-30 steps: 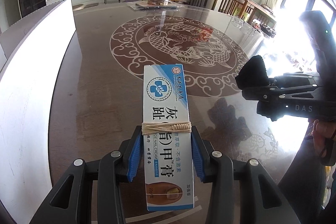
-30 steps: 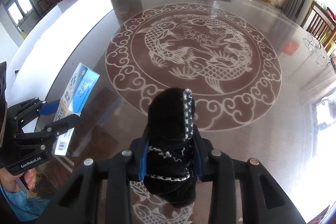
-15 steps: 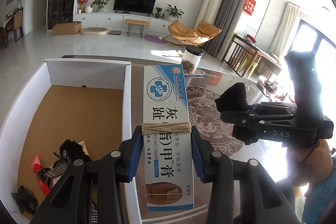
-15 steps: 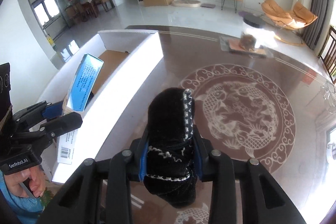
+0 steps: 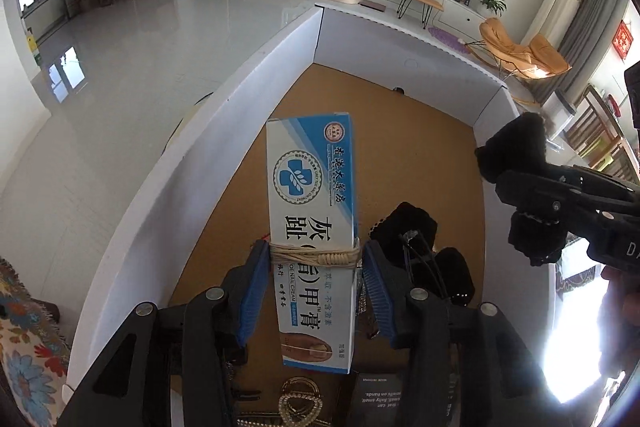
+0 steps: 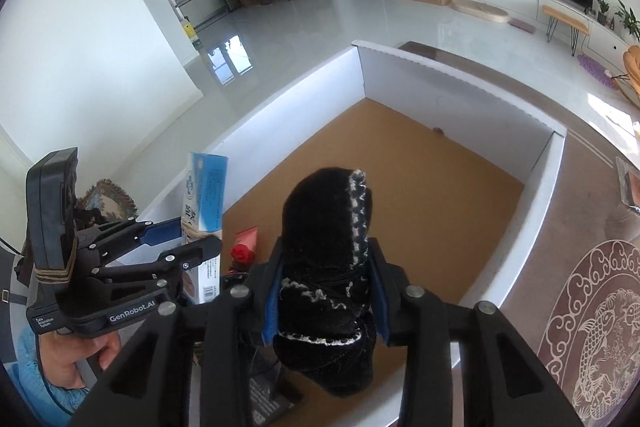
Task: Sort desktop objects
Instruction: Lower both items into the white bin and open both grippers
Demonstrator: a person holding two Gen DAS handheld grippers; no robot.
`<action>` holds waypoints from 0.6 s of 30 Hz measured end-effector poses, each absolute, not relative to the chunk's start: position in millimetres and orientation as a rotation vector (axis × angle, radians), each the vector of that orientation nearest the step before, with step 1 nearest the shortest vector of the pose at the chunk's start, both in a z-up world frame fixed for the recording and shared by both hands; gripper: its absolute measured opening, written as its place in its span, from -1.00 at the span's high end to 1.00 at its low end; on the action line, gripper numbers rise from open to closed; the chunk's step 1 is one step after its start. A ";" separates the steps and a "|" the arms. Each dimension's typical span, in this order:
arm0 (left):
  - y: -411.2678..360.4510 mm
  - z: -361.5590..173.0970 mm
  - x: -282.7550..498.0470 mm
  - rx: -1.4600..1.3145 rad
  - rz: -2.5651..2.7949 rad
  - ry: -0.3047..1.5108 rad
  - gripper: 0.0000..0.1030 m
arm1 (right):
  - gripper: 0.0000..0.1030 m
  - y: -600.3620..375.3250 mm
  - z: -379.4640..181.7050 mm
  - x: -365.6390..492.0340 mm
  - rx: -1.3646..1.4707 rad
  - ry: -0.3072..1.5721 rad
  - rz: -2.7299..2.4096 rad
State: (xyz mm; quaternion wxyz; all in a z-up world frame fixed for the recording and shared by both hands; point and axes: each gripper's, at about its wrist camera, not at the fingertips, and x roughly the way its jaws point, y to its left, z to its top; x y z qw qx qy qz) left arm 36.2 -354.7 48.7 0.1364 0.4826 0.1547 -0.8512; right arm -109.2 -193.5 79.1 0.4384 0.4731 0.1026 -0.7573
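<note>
Starts at the bottom middle of the left wrist view with the left gripper (image 5: 315, 247), jaws opening, blue pads just clear of the nail cream box (image 5: 310, 187) standing upright between them, rubber band round its middle. Hangs that box above the near end of the white-walled carton (image 5: 180, 187). Matches it at the bottom middle of the right wrist view with the right gripper (image 6: 326, 247), jaws opening too, pads easing off the black knitted sock (image 6: 328, 227) with its white stitching, also over the carton's near end.

Finds the carton's contents crowded at that near end, under both grippers: a gold hair clip (image 5: 298, 405) and a dark printed card (image 5: 378, 397) at the bottom edge of the left view, black bundles (image 5: 416, 223) just right of the cream box, a red item (image 6: 244, 253) left of the sock in the right view.

Leaves the brown floor beyond bare up to the far wall, save one small dark speck (image 5: 398, 90), too small to identify

Sets the carton on the dark patterned table (image 6: 592, 267), at the right of the right view
</note>
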 end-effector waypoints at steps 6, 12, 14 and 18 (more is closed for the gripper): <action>-338.3 53.2 50.4 1.325 -2.485 0.450 -0.78 | -0.97 -192.3 87.2 -109.7 1.149 0.265 -1.909; -314.3 77.7 58.8 1.173 -2.518 0.399 -0.80 | -0.98 -174.3 107.8 -87.5 1.066 0.509 -1.973; -306.6 78.8 62.1 1.182 -2.517 0.444 -0.86 | -0.98 -167.3 100.6 -81.9 1.061 0.559 -1.974; -299.1 83.6 74.7 1.142 -2.445 0.396 -0.89 | -0.98 -151.2 90.0 -80.8 1.066 0.566 -1.997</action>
